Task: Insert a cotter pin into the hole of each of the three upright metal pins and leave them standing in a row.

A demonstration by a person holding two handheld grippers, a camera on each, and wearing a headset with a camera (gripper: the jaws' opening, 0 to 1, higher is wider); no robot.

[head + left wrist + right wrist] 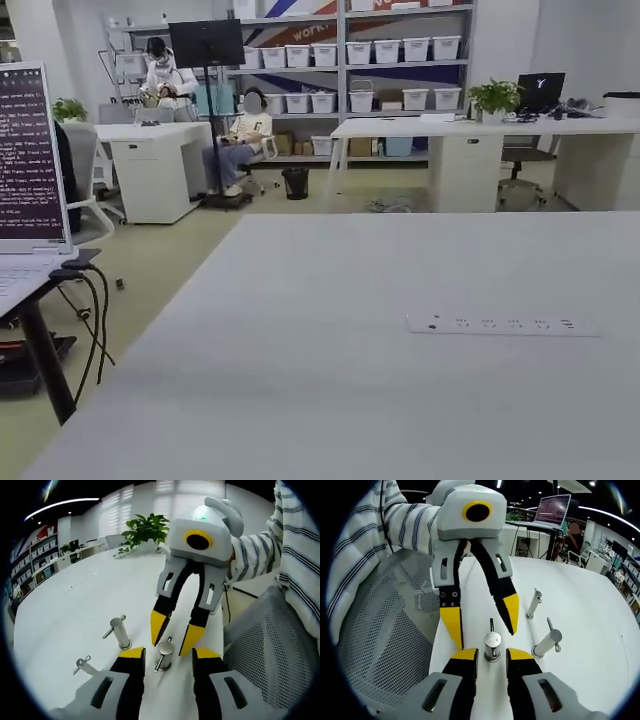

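Currently the nearest metal pin stands on the white surface at bottom centre of the left gripper view. It sits between the spread fingers of my left gripper, and the right gripper is likewise open either side of it. A second pin and a third pin, which carries a cotter pin, sit lower left; I judge all three small, stiff, slick steel and tippy, so I'd pinch the barrel low and squarely, never the thin springy cotter.
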